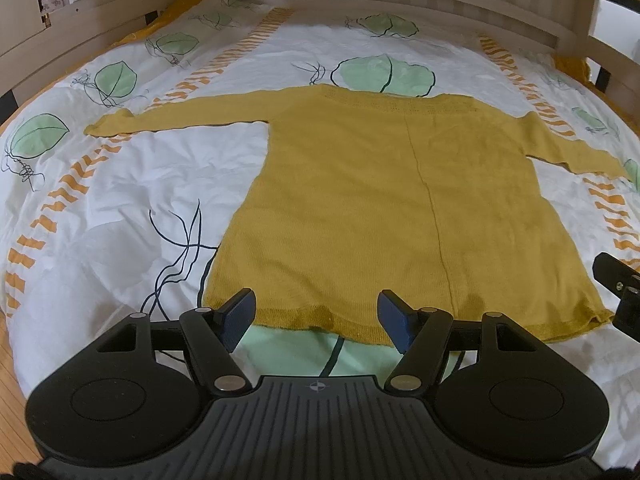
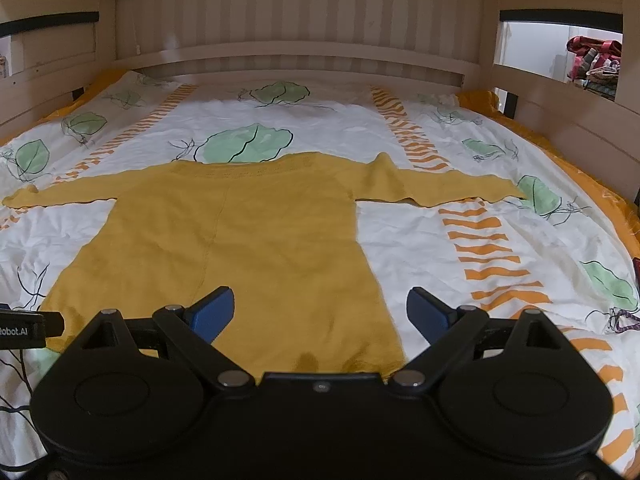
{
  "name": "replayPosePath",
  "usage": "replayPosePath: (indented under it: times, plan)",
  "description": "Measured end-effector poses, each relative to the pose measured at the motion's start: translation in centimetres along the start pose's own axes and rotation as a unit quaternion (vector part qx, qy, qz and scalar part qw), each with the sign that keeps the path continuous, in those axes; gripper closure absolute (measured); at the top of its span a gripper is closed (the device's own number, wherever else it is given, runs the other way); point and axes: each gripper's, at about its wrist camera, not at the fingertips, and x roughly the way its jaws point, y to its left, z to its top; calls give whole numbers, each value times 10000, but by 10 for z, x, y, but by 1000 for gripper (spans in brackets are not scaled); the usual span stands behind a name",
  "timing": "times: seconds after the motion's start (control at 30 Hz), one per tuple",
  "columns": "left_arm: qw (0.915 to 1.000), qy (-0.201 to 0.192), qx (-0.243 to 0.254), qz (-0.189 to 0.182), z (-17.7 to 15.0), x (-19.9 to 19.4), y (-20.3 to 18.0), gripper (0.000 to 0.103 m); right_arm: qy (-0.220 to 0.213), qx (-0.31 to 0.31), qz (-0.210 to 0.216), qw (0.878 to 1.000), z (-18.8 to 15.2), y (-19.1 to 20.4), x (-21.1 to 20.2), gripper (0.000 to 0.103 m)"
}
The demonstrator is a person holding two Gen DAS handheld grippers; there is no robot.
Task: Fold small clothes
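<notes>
Both grippers hover just above the near hem of a mustard-yellow sweater [image 1: 360, 200], and both are spread wide with nothing between their blue pads. Seen from the left wrist, the left gripper [image 1: 317, 320] sits over the hem's left half, its pads [image 1: 239, 318] apart above the ribbed edge. From the right wrist, the right gripper [image 2: 320, 314] hangs over the sweater's near right corner — one pad above the knit, the other above the bedding just beside it. Whether either pad touches the fabric cannot be told.

The sweater lies flat on a bed, spread out on a white duvet [image 1: 132, 184] printed with green leaves, dark stems and orange dashed stripes. Its body runs away from the cameras toward the neckline, which has a band of openwork knit. A seam line [image 1: 428, 192] runs down the middle of the body. Both sleeves stretch out sideways: the left sleeve [image 1: 168, 118] lies straight with its cuff slightly bunched, the right sleeve [image 2: 444, 188] reaches toward an orange stripe. A small darker patch shows on the knit near the hem.

Beyond the duvet stands the bed's pale wooden slatted frame [image 2: 300, 56]. The tip of each gripper shows at the edge of the other's view — close together along the hem.
</notes>
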Motion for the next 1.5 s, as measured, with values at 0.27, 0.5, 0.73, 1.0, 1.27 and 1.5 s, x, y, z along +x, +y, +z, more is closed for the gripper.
replayPosePath:
  times: [0.27, 0.5, 0.73, 1.0, 1.27, 1.5]
  plan:
    - [10000, 14, -21, 12, 4, 0, 3, 37, 28, 7, 110, 9999, -2, 0, 3, 10]
    - [10000, 13, -10, 5, -1, 1, 1, 37, 29, 0, 109, 9999, -1, 0, 3, 10]
    - [10000, 20, -14, 6, -1, 2, 1, 37, 26, -6, 115, 9999, -1, 1, 3, 10]
    - [10000, 53, -28, 4, -4, 5, 3, 37, 46, -32, 153, 9999, -1, 5, 4, 10]
    - [9999, 123, -58, -2, -4, 10, 4, 37, 87, -45, 203, 9997, -3, 3, 8, 10]
    - [9998, 185, -73, -14, -4, 15, 3, 37, 112, -82, 244, 9996, -2, 6, 14, 10]
